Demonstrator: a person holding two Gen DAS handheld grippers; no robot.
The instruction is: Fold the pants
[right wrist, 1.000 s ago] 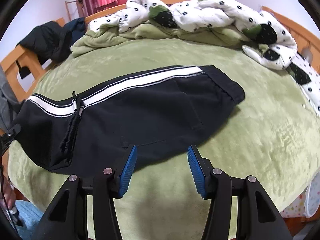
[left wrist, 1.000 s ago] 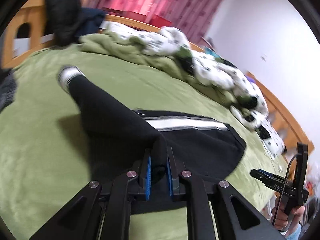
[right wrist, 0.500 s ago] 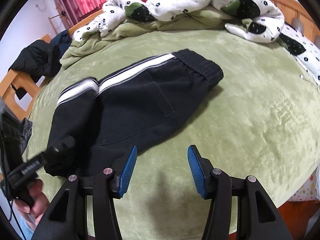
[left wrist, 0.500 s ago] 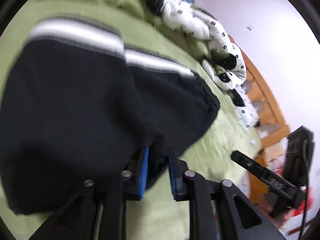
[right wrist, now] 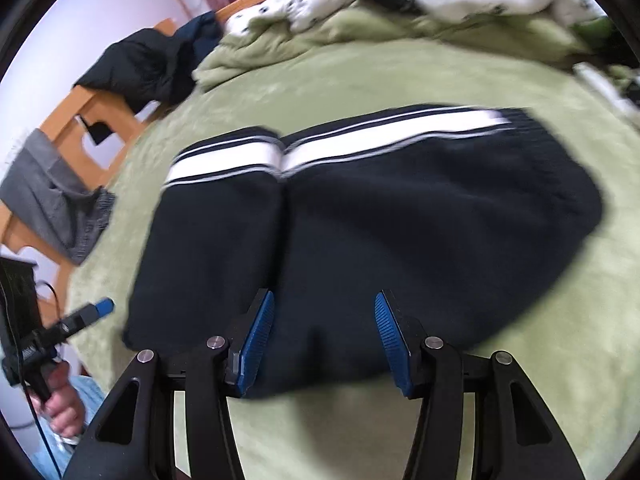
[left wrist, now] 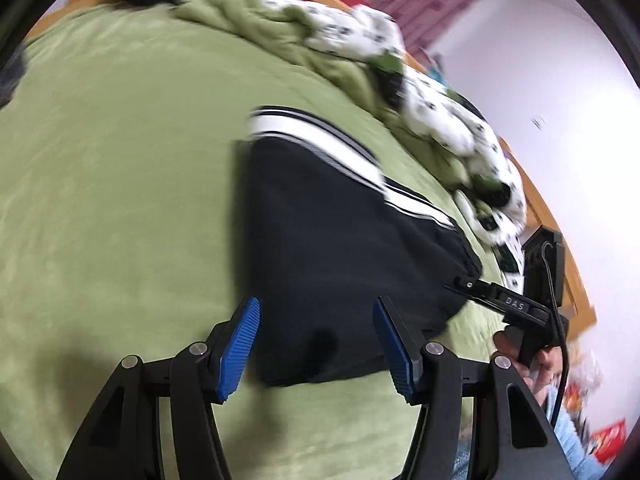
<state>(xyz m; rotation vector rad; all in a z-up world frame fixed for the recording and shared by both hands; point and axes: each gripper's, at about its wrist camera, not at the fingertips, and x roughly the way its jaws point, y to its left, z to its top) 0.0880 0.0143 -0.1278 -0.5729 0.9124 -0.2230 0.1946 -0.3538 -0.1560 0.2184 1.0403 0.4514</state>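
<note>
While folded on the bed (right wrist: pixel 520 360): one pants (right wrist: pixel 360 220) | left claw (left wrist: pixel 316 344) opening, empty | right claw (right wrist: pixel 324 340) half-open, empty, "DAS" printed.

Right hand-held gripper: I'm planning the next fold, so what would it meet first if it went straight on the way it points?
Most likely the folded black pants: the right hand-held gripper, open, points down at their near edge.

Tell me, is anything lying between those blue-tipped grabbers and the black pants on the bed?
Nothing visible does. The black pants lie folded on the green bedspread, right in front of both tools. The left gripper, its jaws opening, and the right gripper are both empty. The rumpled quilt lies farther back.
</note>
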